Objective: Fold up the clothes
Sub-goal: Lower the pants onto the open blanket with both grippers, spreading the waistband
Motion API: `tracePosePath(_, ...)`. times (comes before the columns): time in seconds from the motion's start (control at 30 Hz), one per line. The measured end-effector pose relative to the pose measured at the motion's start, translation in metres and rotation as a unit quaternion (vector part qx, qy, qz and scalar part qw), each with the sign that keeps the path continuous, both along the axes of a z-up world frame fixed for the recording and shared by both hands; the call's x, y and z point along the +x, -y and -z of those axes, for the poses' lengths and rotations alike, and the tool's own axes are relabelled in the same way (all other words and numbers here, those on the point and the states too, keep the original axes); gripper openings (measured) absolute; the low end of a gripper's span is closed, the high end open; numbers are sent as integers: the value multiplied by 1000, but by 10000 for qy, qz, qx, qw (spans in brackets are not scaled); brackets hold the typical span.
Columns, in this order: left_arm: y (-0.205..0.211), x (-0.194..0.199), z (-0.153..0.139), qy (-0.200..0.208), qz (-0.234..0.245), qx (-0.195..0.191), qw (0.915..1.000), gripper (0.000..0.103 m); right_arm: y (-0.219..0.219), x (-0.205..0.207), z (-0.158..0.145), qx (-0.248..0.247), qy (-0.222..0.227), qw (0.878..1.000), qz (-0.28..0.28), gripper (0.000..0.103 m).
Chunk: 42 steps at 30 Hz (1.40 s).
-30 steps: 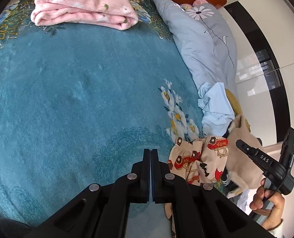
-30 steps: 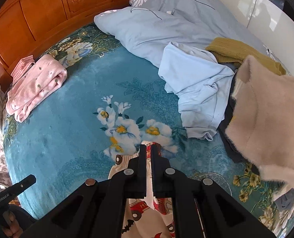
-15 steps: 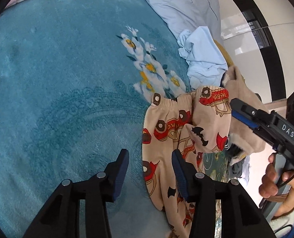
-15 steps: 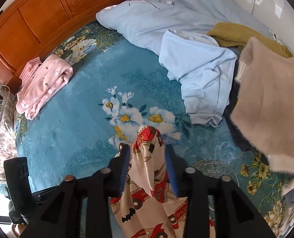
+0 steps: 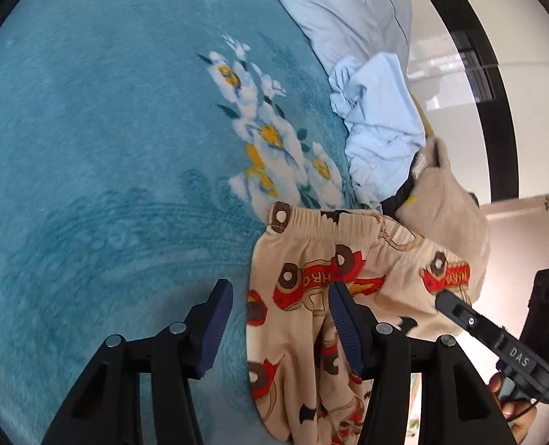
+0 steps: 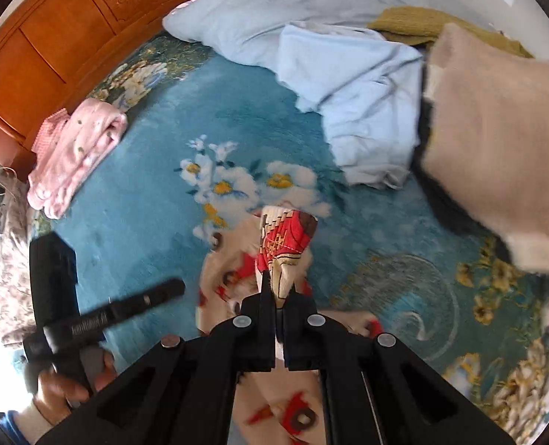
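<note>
On the teal floral bed (image 5: pixel 89 148), car-print trousers (image 5: pixel 311 278) marked "HERO" are pinched by the closed right hand-held gripper (image 6: pixel 279 289), labelled "DAS", while the left hand-held gripper (image 5: pixel 280 319), just opening, straddles their edge ungripped.

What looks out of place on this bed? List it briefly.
An unfolded heap lies at the bed's edge: a crumpled light blue cotton garment, a fuzzy beige sweater and a mustard knit. The cartoon-car print cream trousers lie rumpled. The folded pink fleece looks tidy.
</note>
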State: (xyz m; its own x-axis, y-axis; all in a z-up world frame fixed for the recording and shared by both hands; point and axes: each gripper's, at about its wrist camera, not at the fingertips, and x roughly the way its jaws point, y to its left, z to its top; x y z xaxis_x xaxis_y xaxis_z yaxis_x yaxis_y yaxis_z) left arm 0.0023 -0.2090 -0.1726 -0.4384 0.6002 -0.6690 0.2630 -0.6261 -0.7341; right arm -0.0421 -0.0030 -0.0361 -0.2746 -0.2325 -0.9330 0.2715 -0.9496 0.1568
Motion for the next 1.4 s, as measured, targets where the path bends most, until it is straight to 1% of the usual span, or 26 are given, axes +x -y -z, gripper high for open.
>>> tracePosePath(0.07,-8,-7,3,-49,149,-171,9997,58,-15,5,3,111,37,9998,148,2)
tracePosePath(0.1,-11,-9,3,-113,203,-204,9995,58,-21,7,7,77,114,9996,232,2)
tracePosePath(0.2,-13,-13,4,-258,257,-194,9991,56,-32,12,15,-20,256,9989,392,2)
tracePosePath(0.23,-13,-13,4,-281,234,-172,9992,50,-33,14,17,-47,288,9987,426,2)
tracePosePath(0.27,-15,-14,5,-277,281,-230,9990,43,-33,15,17,-55,302,9986,429,2)
tracePosePath(0.33,-20,-15,7,-253,430,-402,9979,9,-32,16,19,-70,331,9985,434,2)
tracePosePath(0.37,-23,-14,7,-250,520,-463,9973,5,-31,16,19,-78,343,9984,439,2)
tracePosePath(0.47,-25,-10,1,-363,606,-460,9964,4,-28,16,18,-101,335,9981,512,2)
tracePosePath(0.5,-23,-8,-3,-433,561,-476,9963,4,-27,16,17,-105,326,9980,534,2)
tracePosePath(0.6,-9,3,-22,-655,217,-599,9958,4,-24,18,11,-18,203,9983,547,2)
tracePosePath(0.73,13,27,-53,-954,-238,-803,9919,3,-21,20,-12,420,-310,9961,710,2)
tracePosePath(0.8,24,40,-68,-1103,-465,-905,9887,3,-14,16,-27,594,-597,9944,637,2)
tracePosePath(0.87,31,56,-84,-1225,-664,-1177,9832,3,0,10,-43,770,-871,9923,424,2)
tracePosePath(0.93,42,77,-92,-1191,-1034,-1302,9789,3,20,3,-58,925,-1164,9888,150,2)
tracePosePath(1.0,60,92,-95,-1009,-1543,-1287,9744,3,48,-6,-68,1078,-1428,9836,-215,2)
tracePosePath(1.07,76,103,-97,-836,-2015,-1373,9662,3,81,-14,-71,1230,-1581,9782,-553,2)
tracePosePath(1.13,86,108,-100,-682,-2380,-1679,9542,3,117,-22,-66,1364,-1640,9728,-900,2)
tracePosePath(1.17,91,111,-100,-588,-2546,-1770,9489,3,136,-26,-64,1435,-1670,9695,-1073,2)
tracePosePath(1.23,100,118,-100,-404,-2887,-1884,9378,3,176,-30,-56,1599,-1718,9621,-1389,2)
tracePosePath(1.3,108,122,-99,-236,-3189,-2004,9261,3,210,-33,-47,1646,-1686,9584,-1612,2)
tracePosePath(1.4,120,125,-89,64,-3336,-2019,9208,3,258,-35,-32,1782,-1620,9505,-1961,2)
